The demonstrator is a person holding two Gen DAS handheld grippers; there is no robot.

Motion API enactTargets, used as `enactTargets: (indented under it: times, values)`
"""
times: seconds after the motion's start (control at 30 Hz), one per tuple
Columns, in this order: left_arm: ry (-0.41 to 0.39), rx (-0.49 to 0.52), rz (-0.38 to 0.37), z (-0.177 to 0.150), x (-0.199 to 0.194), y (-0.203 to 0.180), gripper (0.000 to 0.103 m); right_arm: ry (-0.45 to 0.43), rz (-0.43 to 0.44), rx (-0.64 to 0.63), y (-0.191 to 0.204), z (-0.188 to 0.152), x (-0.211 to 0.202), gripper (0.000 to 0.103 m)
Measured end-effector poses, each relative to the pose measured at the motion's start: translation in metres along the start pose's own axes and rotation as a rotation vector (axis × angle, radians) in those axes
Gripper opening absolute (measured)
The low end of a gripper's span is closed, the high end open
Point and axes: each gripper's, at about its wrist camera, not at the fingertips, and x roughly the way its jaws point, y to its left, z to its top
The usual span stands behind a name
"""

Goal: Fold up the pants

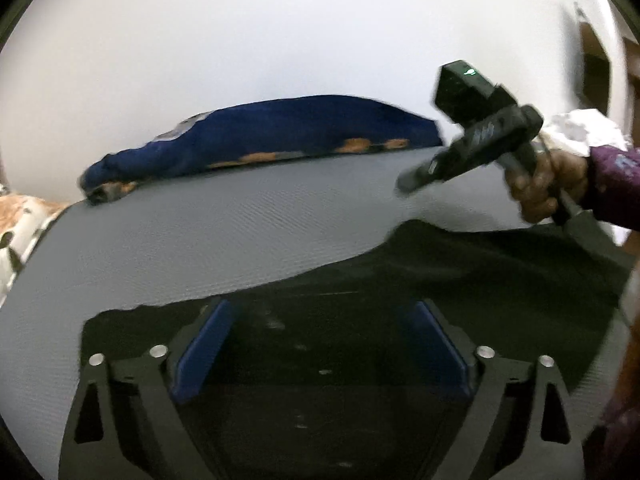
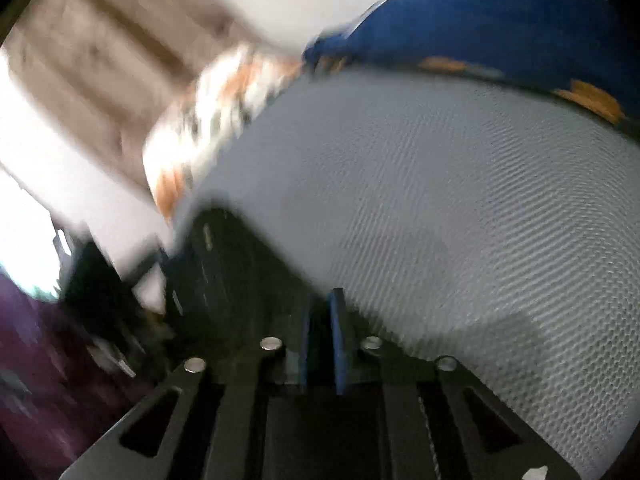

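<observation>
Left gripper (image 1: 322, 344) wide open over black pants (image 1: 460, 272); right gripper (image 2: 322, 344) closed, nothing visibly held

pants (image 1: 440, 280) lie on the near part of the desk (image 1: 240, 232), a bundled cloth (image 1: 280, 132) along its far edge, a patterned cloth (image 1: 16, 224) at its left end.

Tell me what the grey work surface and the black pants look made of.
The grey surface looks like a textured mat, perhaps rubber or woven vinyl: fine ribbed weave, matte. The black pants look like soft matte cloth, lying limp with a wavy edge; the fibre cannot be told.
</observation>
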Motion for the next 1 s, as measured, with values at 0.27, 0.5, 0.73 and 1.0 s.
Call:
enactTargets:
  times: [0.27, 0.5, 0.73, 1.0]
  values:
    - [0.024, -0.076, 0.012, -0.001, 0.003, 0.024, 0.093, 0.037, -0.07, -0.066, -0.01, 0.007, -0.014, 0.043]
    - [0.035, -0.057, 0.02, 0.0, 0.001, 0.026, 0.093, 0.224, -0.102, -0.194, 0.01, -0.019, 0.01, 0.051]
    - [0.049, -0.011, 0.035, -0.001, 0.005, 0.022, 0.093, 0.285, -0.108, -0.246, 0.019, -0.03, 0.024, 0.009]
    - [0.039, 0.012, 0.126, -0.002, 0.002, 0.027, 0.093, 0.18, -0.185, -0.244, 0.033, -0.019, 0.037, 0.004]
